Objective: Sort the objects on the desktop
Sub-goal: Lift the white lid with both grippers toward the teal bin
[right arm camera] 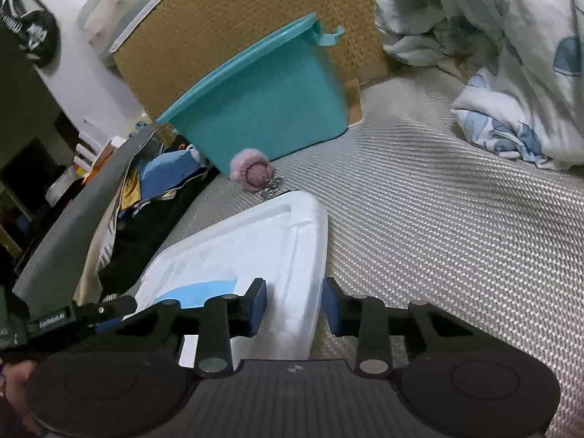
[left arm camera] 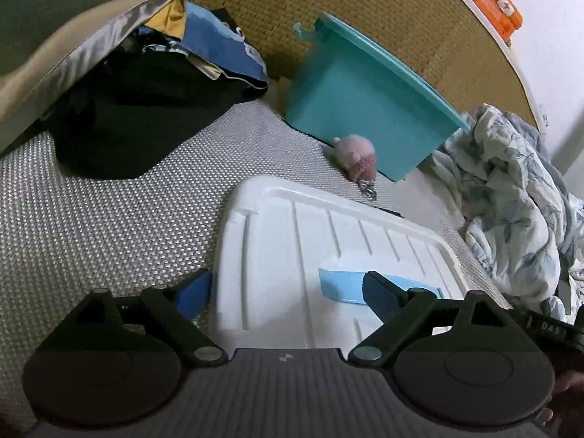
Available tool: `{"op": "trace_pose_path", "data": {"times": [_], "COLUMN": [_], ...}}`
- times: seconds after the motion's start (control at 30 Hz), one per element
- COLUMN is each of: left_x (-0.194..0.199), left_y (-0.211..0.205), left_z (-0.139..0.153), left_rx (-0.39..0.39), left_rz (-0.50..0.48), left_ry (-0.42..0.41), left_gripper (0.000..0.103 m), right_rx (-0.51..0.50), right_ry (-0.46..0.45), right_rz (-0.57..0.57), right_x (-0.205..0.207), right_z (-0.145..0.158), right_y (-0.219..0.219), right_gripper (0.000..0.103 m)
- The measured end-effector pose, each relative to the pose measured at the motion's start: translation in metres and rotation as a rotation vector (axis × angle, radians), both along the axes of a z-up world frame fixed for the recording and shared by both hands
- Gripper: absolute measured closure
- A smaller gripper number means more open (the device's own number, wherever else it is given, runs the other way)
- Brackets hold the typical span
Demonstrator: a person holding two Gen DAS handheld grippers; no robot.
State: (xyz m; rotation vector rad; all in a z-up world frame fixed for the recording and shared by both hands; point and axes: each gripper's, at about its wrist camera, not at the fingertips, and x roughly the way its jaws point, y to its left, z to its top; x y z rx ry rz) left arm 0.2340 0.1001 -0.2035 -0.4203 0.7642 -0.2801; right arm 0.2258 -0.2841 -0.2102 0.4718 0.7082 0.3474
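A grey woven mattress (right arm camera: 456, 226) fills the foreground. At twelve o'clock lies a straw mat (left arm camera: 365, 11), a white wall (left arm camera: 558, 54) beyond it. A floral quilt (left arm camera: 511, 189) is bunched at three o'clock, a pillow (left arm camera: 54, 54) at ten.

White lid (left arm camera: 328, 241) flat, pink plush keychain (left arm camera: 356, 157) beside teal bin (left arm camera: 357, 109)

Home bedroom: rumpled floral duvet (left arm camera: 511, 189), pillow (left arm camera: 73, 47), woven mat (left arm camera: 401, 18), clothes pile (left arm camera: 146, 102).

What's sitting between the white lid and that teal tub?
A pink fluffy toy with a metal spring, resting against the teal tub, beyond the white lid; both views show it.
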Motion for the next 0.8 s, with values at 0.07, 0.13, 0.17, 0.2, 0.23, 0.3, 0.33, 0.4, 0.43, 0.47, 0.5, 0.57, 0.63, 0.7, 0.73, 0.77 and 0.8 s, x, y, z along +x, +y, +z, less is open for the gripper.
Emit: {"op": "trace_pose_path", "data": {"times": [0.07,0.13,0.17,0.2,0.23,0.3,0.33,0.4,0.43,0.47,0.5,0.57,0.63,0.7,0.73,0.77,0.8], "left_x": [0.000,0.000,-0.001,-0.002,-0.003,-0.006,-0.008,-0.010,-0.011,-0.012,-0.012,-0.012,-0.013,-0.013,-0.014,-0.014,-0.014], "left_y": [-0.002,-0.004,-0.005,-0.006,-0.006,-0.005,-0.004,-0.003,-0.003,-0.003,-0.003,-0.003,-0.002,-0.005,-0.007,-0.009,-0.011], "left_z": [0.001,0.002,0.003,0.004,0.005,0.008,0.009,0.012,0.013,0.014,0.014,0.015,0.015,0.015,0.015,0.015,0.015], "left_rx": [0.015,0.033,0.039,0.046,0.048,0.031,0.020,0.014,0.016,0.019,0.024,0.019,0.011,0.029,0.052,0.075,0.091], "left_rz": [-0.008,-0.010,-0.009,-0.008,-0.005,0.002,0.004,0.004,0.005,0.005,0.006,0.011,0.010,0.011,0.011,0.009,0.007], "left_ry": [-0.008,-0.019,-0.024,-0.030,-0.037,-0.055,-0.063,-0.077,-0.085,-0.090,-0.093,-0.100,-0.104,-0.105,-0.109,-0.112,-0.112], "left_gripper": [0.012,0.012,0.012,0.012,0.012,0.012,0.012,0.012,0.012,0.012,0.012,0.012,0.012,0.012,0.012,0.012,0.012], "right_rx": [0.001,0.002,0.000,0.000,0.001,-0.004,-0.003,0.008,0.015,0.016,0.014,0.014,0.016,0.016,0.016,0.011,0.002], "right_ry": [-0.002,0.000,0.001,0.000,0.000,-0.007,-0.011,-0.016,-0.018,-0.020,-0.023,-0.026,-0.025,-0.029,-0.036,-0.041,-0.043], "right_rz": [-0.005,-0.010,-0.010,-0.007,-0.006,-0.008,-0.009,-0.009,-0.009,-0.008,-0.006,-0.007,-0.012,-0.014,-0.011,-0.008,-0.007], "right_x": [0.000,-0.001,-0.001,-0.002,-0.002,-0.002,-0.002,-0.003,-0.003,-0.004,-0.004,-0.005,-0.005,-0.005,-0.006,-0.006,-0.007], "right_z": [0.000,0.001,0.001,0.001,0.001,0.003,0.004,0.006,0.006,0.007,0.007,0.008,0.008,0.009,0.010,0.011,0.011], "right_y": [-0.001,0.000,0.000,0.000,0.000,0.001,0.001,0.000,-0.001,-0.001,-0.001,-0.001,-0.001,-0.001,0.000,0.002,0.003], "right_gripper": [0.065,0.065,0.065,0.065,0.065,0.064,0.064,0.064,0.064,0.064,0.064,0.064,0.064,0.064,0.064,0.064,0.064]}}
